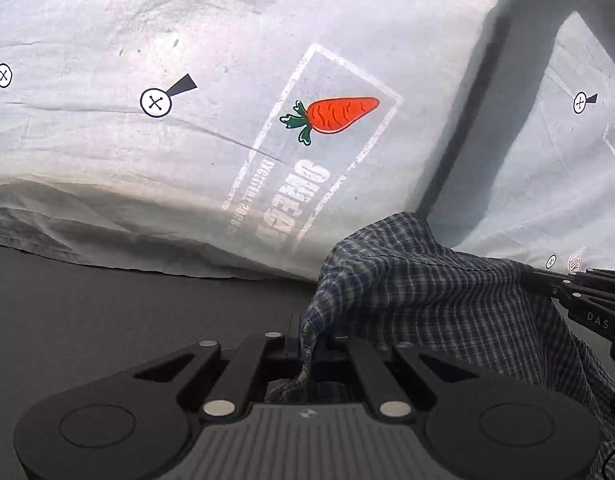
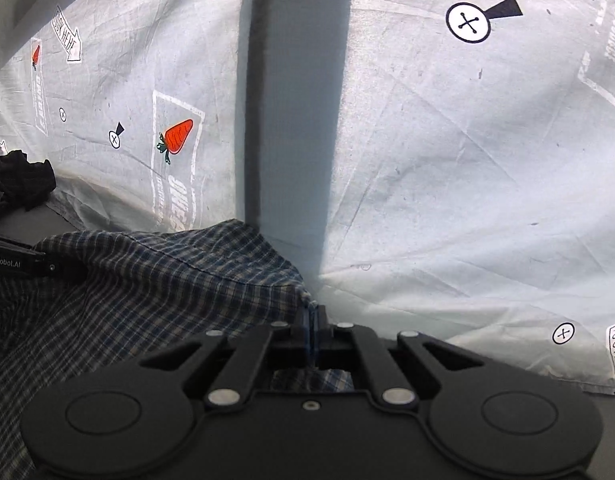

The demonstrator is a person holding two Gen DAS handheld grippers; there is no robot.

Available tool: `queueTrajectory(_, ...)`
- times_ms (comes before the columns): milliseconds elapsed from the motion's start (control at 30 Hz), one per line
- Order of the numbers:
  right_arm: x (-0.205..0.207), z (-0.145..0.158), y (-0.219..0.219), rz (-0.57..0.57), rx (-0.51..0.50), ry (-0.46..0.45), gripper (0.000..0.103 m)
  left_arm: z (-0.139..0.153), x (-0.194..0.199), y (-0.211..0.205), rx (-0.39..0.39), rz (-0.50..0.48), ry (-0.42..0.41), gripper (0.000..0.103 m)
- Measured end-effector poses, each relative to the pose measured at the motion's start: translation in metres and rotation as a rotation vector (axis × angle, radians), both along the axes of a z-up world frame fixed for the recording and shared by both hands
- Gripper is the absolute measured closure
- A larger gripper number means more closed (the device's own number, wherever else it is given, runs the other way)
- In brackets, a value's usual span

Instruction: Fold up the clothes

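A blue and white checked shirt (image 1: 435, 304) hangs between my two grippers above the dark table (image 1: 107, 312). My left gripper (image 1: 307, 344) is shut on one edge of the shirt, and the cloth runs off to the right. My right gripper (image 2: 312, 320) is shut on another edge of the same shirt (image 2: 147, 292), which spreads out to the left. The right gripper also shows at the right edge of the left wrist view (image 1: 579, 292), and the left gripper at the left edge of the right wrist view (image 2: 23, 264).
A pale printed sheet (image 1: 187, 140) with a carrot picture (image 1: 331, 116) hangs behind the table, split by a grey upright strip (image 2: 295, 120). A dark crumpled garment (image 2: 19, 184) lies at the far left on the table.
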State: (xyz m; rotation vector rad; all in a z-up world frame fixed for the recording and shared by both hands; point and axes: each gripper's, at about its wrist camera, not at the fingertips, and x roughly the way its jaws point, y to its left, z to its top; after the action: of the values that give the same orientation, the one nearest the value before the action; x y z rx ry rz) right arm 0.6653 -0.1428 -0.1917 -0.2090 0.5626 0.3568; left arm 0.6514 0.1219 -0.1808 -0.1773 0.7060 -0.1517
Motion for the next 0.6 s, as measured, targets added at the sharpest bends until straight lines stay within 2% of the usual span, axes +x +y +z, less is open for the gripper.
queueTrajectory(167, 0.016, -0.040, 0.018, -0.015, -0.071, 0.068, 0.101, -0.033, 0.013, 0.000, 0.021, 0.033, 0.074, 0.100)
queueTrajectory(267, 0.022, -0.056, 0.024, -0.034, -0.091, 0.109, 0.100, -0.034, 0.016, 0.002, 0.020, 0.041, 0.071, 0.098)
queueTrajectory(367, 0.027, -0.061, 0.023, -0.065, -0.071, 0.150, 0.097, -0.027, 0.023, 0.005, 0.015, 0.036, 0.089, 0.094)
queueTrajectory(400, 0.026, -0.059, 0.023, -0.077, -0.081, 0.148, 0.085, -0.024, 0.024, 0.006, 0.024, 0.042, 0.097, 0.086)
queueTrajectory(433, 0.026, -0.058, 0.023, -0.090, -0.097, 0.147, 0.075, -0.020, 0.024, 0.006, 0.045, 0.059, 0.097, 0.067)
queueTrajectory(467, 0.023, -0.054, 0.021, -0.105, -0.114, 0.132, 0.055, -0.016, 0.022, 0.007, 0.069, 0.081, 0.090, 0.059)
queueTrajectory(500, 0.018, -0.048, 0.017, -0.113, -0.119, 0.111, 0.050, -0.011, 0.019, 0.009, 0.083, 0.103, 0.076, 0.048)
queueTrajectory(600, -0.004, -0.026, -0.003, -0.153, -0.066, 0.096, 0.047, 0.009, 0.000, 0.021, 0.041, 0.154, 0.042, 0.044)
